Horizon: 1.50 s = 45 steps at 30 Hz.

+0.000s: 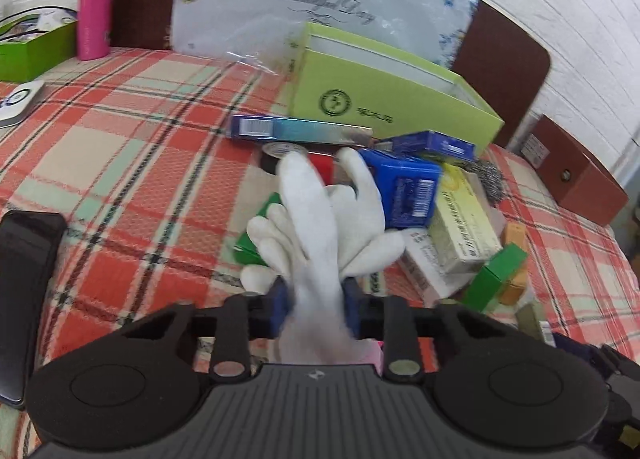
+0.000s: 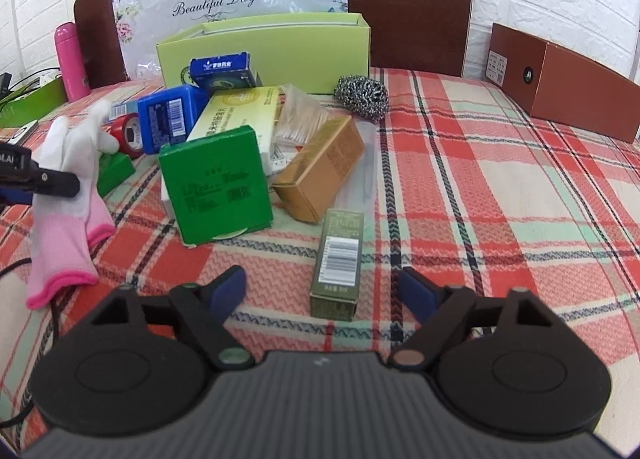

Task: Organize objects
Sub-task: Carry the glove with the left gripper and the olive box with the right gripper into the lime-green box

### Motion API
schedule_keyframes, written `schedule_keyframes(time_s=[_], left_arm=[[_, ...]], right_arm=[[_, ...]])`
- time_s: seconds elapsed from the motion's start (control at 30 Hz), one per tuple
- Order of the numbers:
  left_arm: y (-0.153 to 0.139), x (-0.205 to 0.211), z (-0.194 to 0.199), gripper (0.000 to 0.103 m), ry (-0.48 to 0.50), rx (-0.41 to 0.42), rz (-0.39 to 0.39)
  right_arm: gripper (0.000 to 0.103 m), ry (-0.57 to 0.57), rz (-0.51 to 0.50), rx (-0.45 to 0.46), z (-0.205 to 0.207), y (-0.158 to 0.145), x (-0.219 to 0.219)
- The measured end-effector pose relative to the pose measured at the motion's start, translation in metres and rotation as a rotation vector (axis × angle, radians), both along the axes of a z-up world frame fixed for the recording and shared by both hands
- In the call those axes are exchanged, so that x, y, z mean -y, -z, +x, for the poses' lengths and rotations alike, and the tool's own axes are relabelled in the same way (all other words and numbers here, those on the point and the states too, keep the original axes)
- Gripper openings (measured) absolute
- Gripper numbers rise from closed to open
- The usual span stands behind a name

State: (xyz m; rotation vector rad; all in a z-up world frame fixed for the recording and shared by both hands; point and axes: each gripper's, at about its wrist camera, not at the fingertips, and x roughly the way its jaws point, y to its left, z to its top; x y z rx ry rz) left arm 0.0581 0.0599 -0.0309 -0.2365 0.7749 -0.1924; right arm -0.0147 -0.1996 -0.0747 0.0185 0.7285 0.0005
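My left gripper (image 1: 316,299) is shut on a pair of white gloves (image 1: 316,227) with pink cuffs, held off the cloth beside the pile. The right wrist view shows the gloves (image 2: 68,195) hanging from that gripper (image 2: 44,181) at far left. My right gripper (image 2: 322,287) stands open low over the plaid cloth. The near end of an olive carton (image 2: 338,259) lies between its blue pads (image 2: 230,289), which do not touch it. Behind it lies a heap: a green box (image 2: 216,183), a tan box (image 2: 320,171), a yellow box (image 2: 236,115), blue boxes (image 2: 168,119) and red tape (image 2: 128,135).
An open light-green box (image 2: 280,47) stands behind the heap, with a steel scourer (image 2: 362,97) to its right. A brown box (image 2: 560,83) sits far right, and a pink bottle (image 2: 72,63) and a green tray (image 1: 36,47) far left. Two chair backs (image 2: 408,3) rise beyond the table.
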Motion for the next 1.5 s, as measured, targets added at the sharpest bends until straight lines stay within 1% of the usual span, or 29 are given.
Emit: schedule_keyframes(time_s=[0.03, 0.07, 0.1, 0.13, 0.17, 0.33, 0.5, 0.6, 0.73, 0.9, 1.07, 1.17, 1.27, 1.37, 1.5], left_arm=[[-0.001, 0.0, -0.001, 0.025, 0.011, 0.004, -0.003], [-0.002, 0.001, -0.002, 0.024, 0.019, 0.006, 0.0], [-0.003, 0.0, -0.003, 0.023, 0.026, 0.011, -0.001], [-0.005, -0.001, -0.005, 0.022, 0.032, 0.016, -0.007], [-0.007, -0.001, -0.006, 0.022, 0.038, 0.021, -0.019], [-0.032, -0.004, -0.012, 0.021, 0.087, 0.088, -0.076], [-0.066, 0.0, -0.007, 0.021, 0.136, 0.177, -0.101], [-0.089, 0.003, 0.004, 0.021, 0.156, 0.232, -0.115], [-0.116, 0.008, 0.026, 0.021, 0.152, 0.307, -0.126], [-0.132, 0.017, 0.071, 0.021, 0.101, 0.338, -0.164], [-0.136, 0.028, 0.127, 0.021, 0.032, 0.339, -0.193], [-0.129, 0.033, 0.157, 0.021, 0.001, 0.353, -0.183], [-0.117, 0.037, 0.189, 0.021, -0.028, 0.34, -0.166], [-0.098, 0.041, 0.218, 0.021, -0.027, 0.299, -0.139], [-0.075, 0.045, 0.246, 0.021, -0.037, 0.244, -0.118]], right_arm=[[0.065, 0.0, -0.001, 0.004, 0.0, 0.0, 0.0], [0.055, 0.001, -0.004, 0.009, 0.0, 0.0, 0.0], [0.048, 0.003, -0.008, 0.015, 0.0, -0.001, 0.0], [0.032, 0.01, -0.009, 0.021, 0.0, -0.002, 0.0], [0.022, 0.014, -0.007, 0.025, -0.001, -0.003, 0.002], [0.022, -0.014, 0.011, 0.061, -0.007, -0.019, 0.005], [0.022, -0.069, 0.046, 0.165, -0.005, -0.058, 0.009], [0.022, -0.121, 0.082, 0.215, 0.009, -0.081, 0.01], [0.022, -0.175, 0.075, 0.28, 0.034, -0.105, 0.006], [0.022, -0.213, 0.067, 0.316, 0.077, -0.118, -0.001], [0.022, -0.221, 0.062, 0.318, 0.13, -0.119, -0.004], [0.022, -0.222, 0.064, 0.306, 0.166, -0.112, -0.003], [0.022, -0.231, 0.068, 0.292, 0.202, -0.104, -0.004], [0.022, -0.223, 0.056, 0.27, 0.234, -0.091, -0.006], [0.022, -0.214, 0.057, 0.226, 0.273, -0.07, -0.007]])
